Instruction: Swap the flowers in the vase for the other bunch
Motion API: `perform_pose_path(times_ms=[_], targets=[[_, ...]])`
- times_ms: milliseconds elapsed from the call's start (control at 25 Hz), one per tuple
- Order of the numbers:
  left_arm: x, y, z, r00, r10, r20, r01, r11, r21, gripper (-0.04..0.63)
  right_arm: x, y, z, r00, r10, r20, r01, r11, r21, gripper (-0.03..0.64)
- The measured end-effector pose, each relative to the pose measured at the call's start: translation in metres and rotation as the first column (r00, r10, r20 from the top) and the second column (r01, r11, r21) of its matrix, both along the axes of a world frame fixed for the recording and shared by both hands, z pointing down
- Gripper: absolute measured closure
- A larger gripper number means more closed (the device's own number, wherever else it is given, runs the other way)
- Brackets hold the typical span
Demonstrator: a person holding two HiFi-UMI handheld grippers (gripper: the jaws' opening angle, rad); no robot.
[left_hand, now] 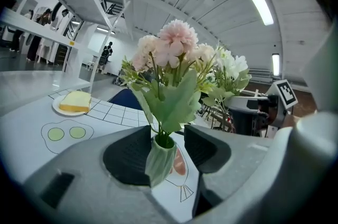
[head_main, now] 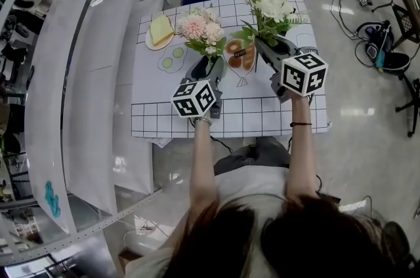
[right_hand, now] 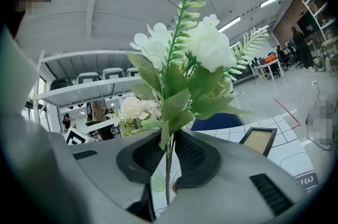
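Left tongs [left_hand: 167, 137]: spread wide, one jaw either side of the vase [left_hand: 160, 160].
Vase: upright on desk [head_main: 262, 116], pink bunch [left_hand: 171, 49] inside.
Right tongs [right_hand: 168, 152]: right of vase, clamped on white bunch [right_hand: 206, 48] stems.

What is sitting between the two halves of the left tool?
A green vase holding the pink flowers, plainest in the left gripper view.
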State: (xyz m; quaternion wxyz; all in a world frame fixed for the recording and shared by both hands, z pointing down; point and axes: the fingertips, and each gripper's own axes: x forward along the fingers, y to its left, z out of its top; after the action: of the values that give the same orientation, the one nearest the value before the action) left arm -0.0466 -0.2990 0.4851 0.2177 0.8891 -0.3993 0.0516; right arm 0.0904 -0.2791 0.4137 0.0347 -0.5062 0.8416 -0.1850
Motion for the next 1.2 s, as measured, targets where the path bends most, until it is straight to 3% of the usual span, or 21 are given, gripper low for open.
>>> perform_pose_path(times_ms=[800,1200], targets=[[0.005,-0.013,0.01,1.0,-0.002,0.013,0.002,1.0,0.015,0.408,0.007,-0.003,0.01,1.0,0.01,0.0,-0.01,1.0,-0.016,0.563],[0.002,-0.015,0.006,0.999,-0.043,0.015,0.042,0.998,0.051,0.425,0.012,0.0,0.011,1.0,0.013,0.001,-0.013,1.0,-0.017,0.563]])
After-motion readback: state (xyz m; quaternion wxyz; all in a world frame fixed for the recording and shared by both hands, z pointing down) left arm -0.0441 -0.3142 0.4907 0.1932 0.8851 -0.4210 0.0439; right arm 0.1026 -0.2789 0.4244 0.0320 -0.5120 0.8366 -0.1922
